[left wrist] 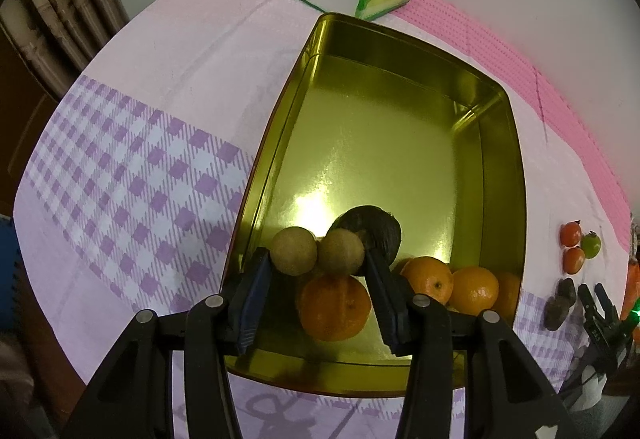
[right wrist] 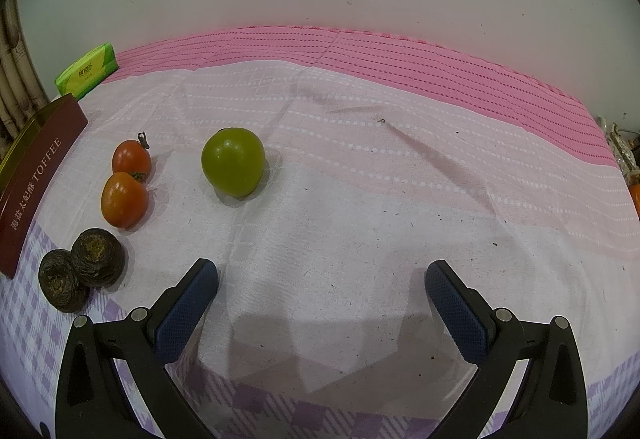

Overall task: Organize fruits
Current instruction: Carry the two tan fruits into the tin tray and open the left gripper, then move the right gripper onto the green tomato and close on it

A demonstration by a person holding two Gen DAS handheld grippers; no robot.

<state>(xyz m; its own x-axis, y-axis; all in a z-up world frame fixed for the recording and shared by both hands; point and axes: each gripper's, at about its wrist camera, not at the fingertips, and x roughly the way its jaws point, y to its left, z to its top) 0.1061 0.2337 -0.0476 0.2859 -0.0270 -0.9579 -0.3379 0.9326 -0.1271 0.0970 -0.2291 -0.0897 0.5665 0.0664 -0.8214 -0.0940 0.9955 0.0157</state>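
Left gripper (left wrist: 318, 271) points steeply down into the gold tin (left wrist: 505, 175), its jaws partly apart around two tan round fruits (left wrist: 316, 251) and an orange (left wrist: 334, 307), though pad contact is hard to judge and the fingers hide parts of the dark fruit (left wrist: 372, 229) behind. More oranges (left wrist: 452, 285) sit low right in the tin, the last one cut off by its wall. Right gripper (right wrist: 322, 279) hangs wide open and empty above the cloth-covered surface (right wrist: 360, 199), with red tomatoes (right wrist: 126, 183), a green tomato (right wrist: 233, 161) and two dark fruits (right wrist: 80, 269) left of centre.

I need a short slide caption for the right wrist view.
Open right tongs hover over checked tablecloth near round green tomato.
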